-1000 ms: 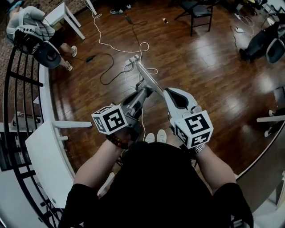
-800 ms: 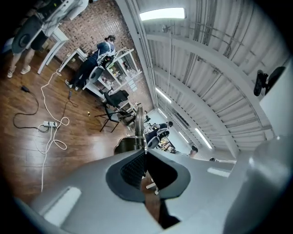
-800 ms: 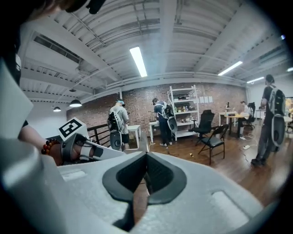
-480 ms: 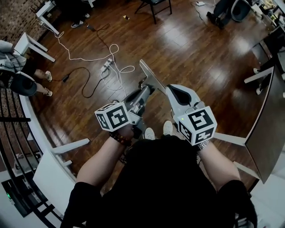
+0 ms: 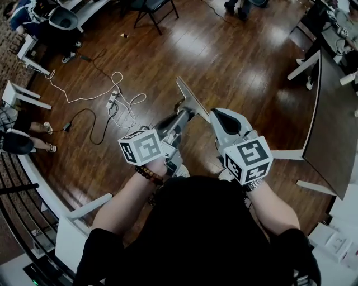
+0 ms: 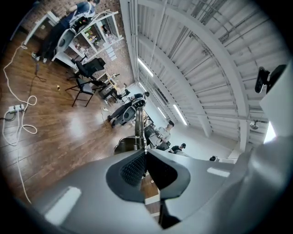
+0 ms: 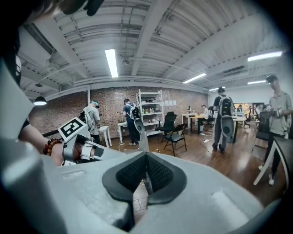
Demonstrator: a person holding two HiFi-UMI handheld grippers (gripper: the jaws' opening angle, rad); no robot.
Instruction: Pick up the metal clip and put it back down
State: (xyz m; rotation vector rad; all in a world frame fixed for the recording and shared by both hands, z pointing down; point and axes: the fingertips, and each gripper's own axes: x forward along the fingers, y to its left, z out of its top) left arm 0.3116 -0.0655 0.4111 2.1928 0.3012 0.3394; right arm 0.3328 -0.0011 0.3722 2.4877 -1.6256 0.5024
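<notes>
The metal clip (image 5: 191,99) is a long flat grey strip held in the air above the wooden floor, slanting up and to the left in the head view. My left gripper (image 5: 187,114) is shut on its lower part from the left. My right gripper (image 5: 214,115) meets the same lower end from the right. In the left gripper view the strip (image 6: 139,130) rises edge-on from the closed pads of that gripper (image 6: 145,153). The right gripper view shows the strip (image 7: 141,135) standing out of the shut pads of the right gripper (image 7: 146,155), with the left hand's marker cube beside it.
A white cable with a power strip (image 5: 114,98) lies on the floor at left. A dark table (image 5: 335,128) on white legs stands at right, a black chair (image 5: 154,6) at the top. Several people (image 7: 224,114) stand among desks and shelves ahead.
The whole view has swung: the cable and power strip slid to the left and the dark table came in at the right. Both grippers keep their hold on the strip.
</notes>
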